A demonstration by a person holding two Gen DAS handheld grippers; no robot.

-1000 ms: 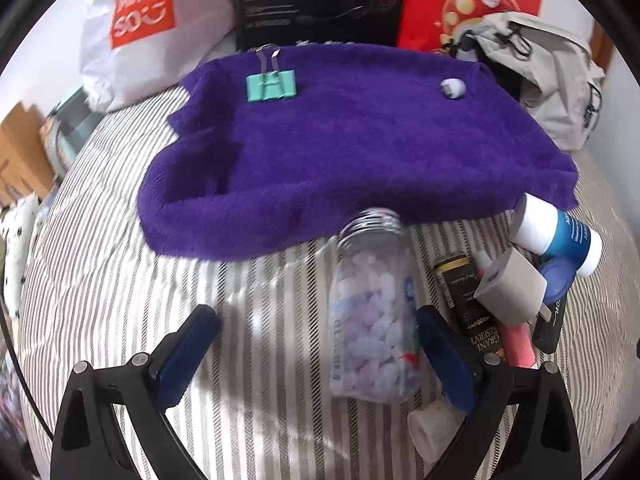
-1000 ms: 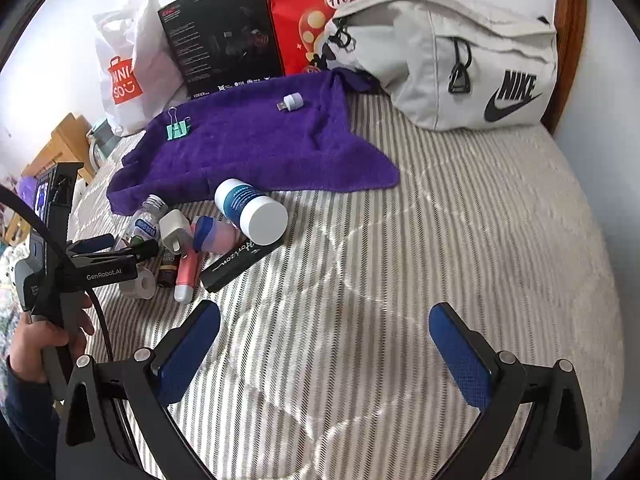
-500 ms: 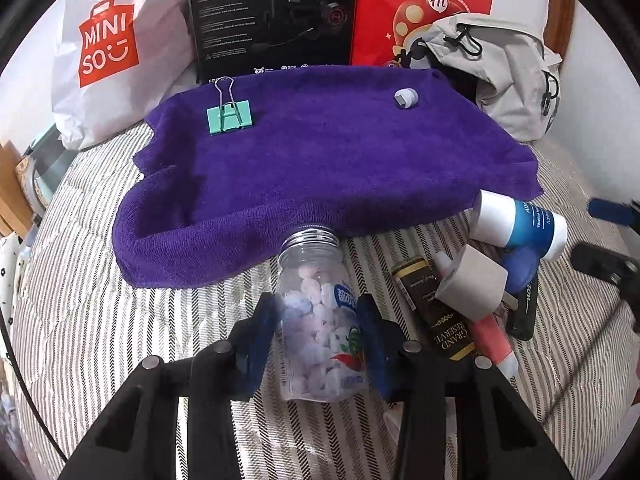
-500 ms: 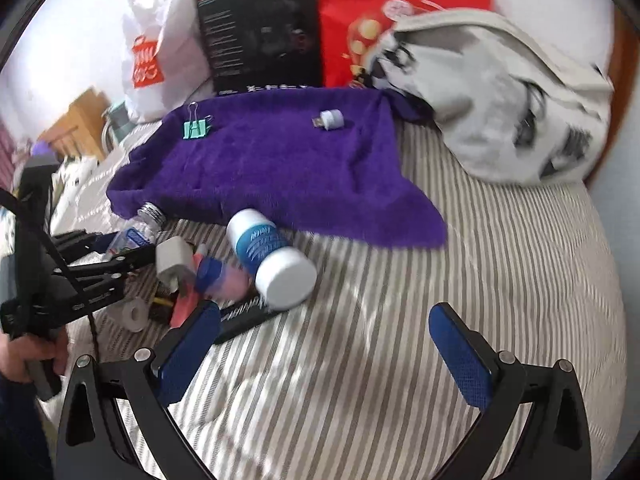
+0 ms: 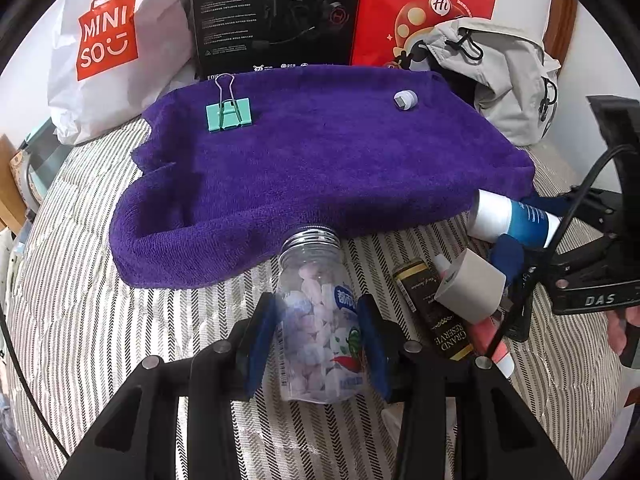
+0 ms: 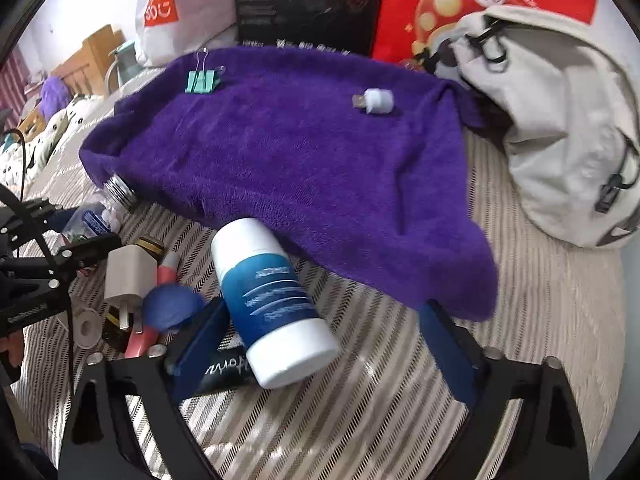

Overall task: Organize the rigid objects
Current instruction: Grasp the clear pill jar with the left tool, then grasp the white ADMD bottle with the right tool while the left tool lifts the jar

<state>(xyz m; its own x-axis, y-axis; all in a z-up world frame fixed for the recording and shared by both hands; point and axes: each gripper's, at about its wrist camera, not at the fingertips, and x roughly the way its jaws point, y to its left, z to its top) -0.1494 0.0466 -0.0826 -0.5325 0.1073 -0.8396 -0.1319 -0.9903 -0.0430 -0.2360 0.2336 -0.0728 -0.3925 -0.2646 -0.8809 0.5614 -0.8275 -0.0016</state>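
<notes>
This is a bedroom in a home: everything lies on a bed with a grey-and-white striped quilted cover (image 5: 100,320), against a white wall. Along the far edge stand a white Miniso shopping bag (image 5: 108,40), a black headset box (image 5: 272,12), a red paper bag (image 5: 424,4) and a beige fabric backpack (image 6: 560,120). A wooden headboard (image 6: 88,56) shows at the left of the right wrist view.

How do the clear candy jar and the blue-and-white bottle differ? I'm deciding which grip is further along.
The clear candy jar is see-through, showing pale pieces; the blue-and-white bottle is opaque. The jar is clamped between the left tool's pads; the bottle lies between the right tool's pads, which have been closing but do not yet press. Both lie on the striped bedding.
</notes>
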